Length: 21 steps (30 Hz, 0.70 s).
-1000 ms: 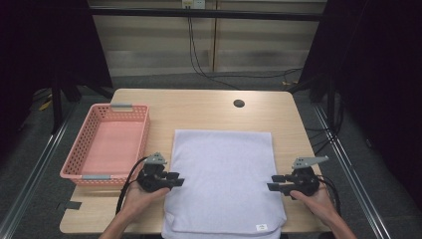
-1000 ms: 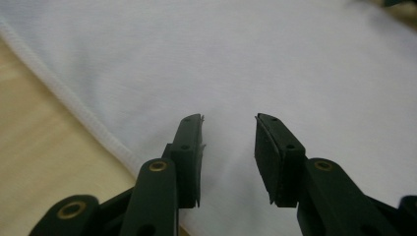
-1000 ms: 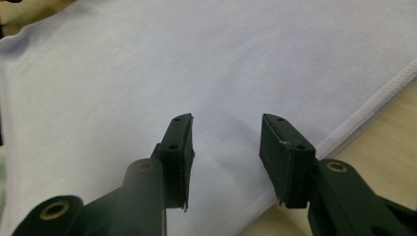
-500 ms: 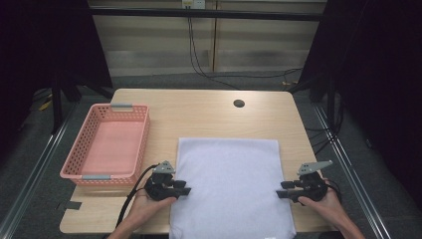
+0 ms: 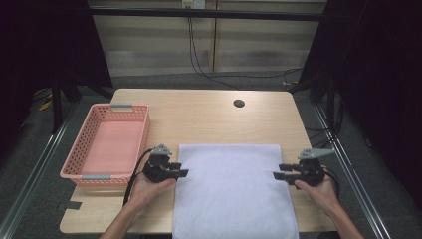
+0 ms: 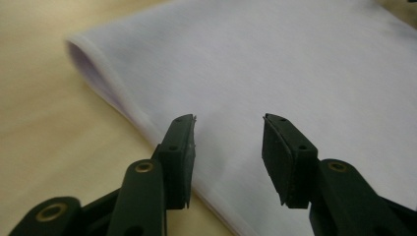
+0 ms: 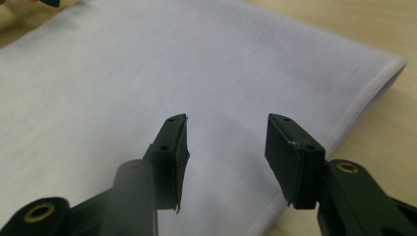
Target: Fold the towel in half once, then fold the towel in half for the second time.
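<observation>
Pink basket (image 5: pixel 107 144) at far left, untouched. Left gripper (image 5: pixel 179 173) at the towel's left edge, jaws wide, holding nothing. White towel (image 5: pixel 234 189) lies folded on the table (image 5: pixel 209 117), its near end over the front edge. Right gripper (image 5: pixel 279 174) wide at the right edge. Likely between folds; next move needs both edges pinched. Since a second ago the towel has slid nearer and both grippers let go.

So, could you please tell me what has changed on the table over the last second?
The white cloth has slid toward the person, its near edge now past the table's front edge. The left gripper and right gripper drew back with it and now sit at its side edges, jaws open. The pink basket stayed put.
</observation>
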Tool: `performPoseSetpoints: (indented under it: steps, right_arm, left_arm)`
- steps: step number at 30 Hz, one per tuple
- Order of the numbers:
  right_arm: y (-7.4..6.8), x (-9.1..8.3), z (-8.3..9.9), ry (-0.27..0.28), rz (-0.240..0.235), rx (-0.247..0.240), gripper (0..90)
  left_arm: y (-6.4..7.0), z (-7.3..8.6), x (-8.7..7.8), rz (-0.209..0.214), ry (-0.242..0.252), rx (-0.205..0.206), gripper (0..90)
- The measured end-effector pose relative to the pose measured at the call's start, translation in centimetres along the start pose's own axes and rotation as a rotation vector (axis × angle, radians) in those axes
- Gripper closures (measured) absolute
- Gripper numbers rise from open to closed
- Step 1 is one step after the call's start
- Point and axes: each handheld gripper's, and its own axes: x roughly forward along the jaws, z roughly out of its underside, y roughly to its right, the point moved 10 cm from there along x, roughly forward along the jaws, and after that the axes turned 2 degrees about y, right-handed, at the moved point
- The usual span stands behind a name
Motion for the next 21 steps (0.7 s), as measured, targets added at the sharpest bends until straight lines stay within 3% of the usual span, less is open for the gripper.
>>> performPoseSetpoints:
  steps: [3, 5, 8, 12, 13, 15, 19, 21]
  right_arm:
    - [2.2, 1.4, -1.7, 0.003, 0.047, 0.009, 49.2]
    - [3.5, 2.1, -2.5, 0.007, 0.071, 0.018, 47.6]
    - [5.2, 3.0, -3.0, -0.001, 0.094, 0.037, 45.4]
    - [6.4, 4.0, -3.0, -0.034, 0.106, 0.024, 45.1]
    - [6.7, 4.2, -3.2, -0.027, 0.116, 0.026, 44.7]
    - [7.0, 4.4, -3.4, -0.029, 0.115, 0.029, 44.6]
    - [8.0, 5.2, -3.4, -0.044, 0.124, 0.035, 43.8]
    - [8.4, 5.6, -3.3, -0.054, 0.139, 0.042, 43.1]
  left_arm:
    - [-1.6, -1.0, 0.7, -0.018, 0.013, -0.035, 52.8]
    - [-2.8, -1.4, 1.1, -0.061, 0.028, -0.031, 51.6]
    - [-3.6, -1.5, 1.8, -0.068, 0.02, -0.045, 51.3]
    - [-4.4, -1.9, 2.5, -0.08, 0.017, -0.058, 49.3]
    - [-4.8, -1.9, 2.6, -0.102, 0.014, -0.052, 48.7]
    - [-5.0, -2.1, 2.8, -0.095, 0.027, -0.048, 46.3]
    - [-6.1, -2.4, 3.2, -0.136, 0.038, -0.057, 43.4]
    - [-6.5, -2.4, 3.4, -0.137, 0.026, -0.056, 41.1]
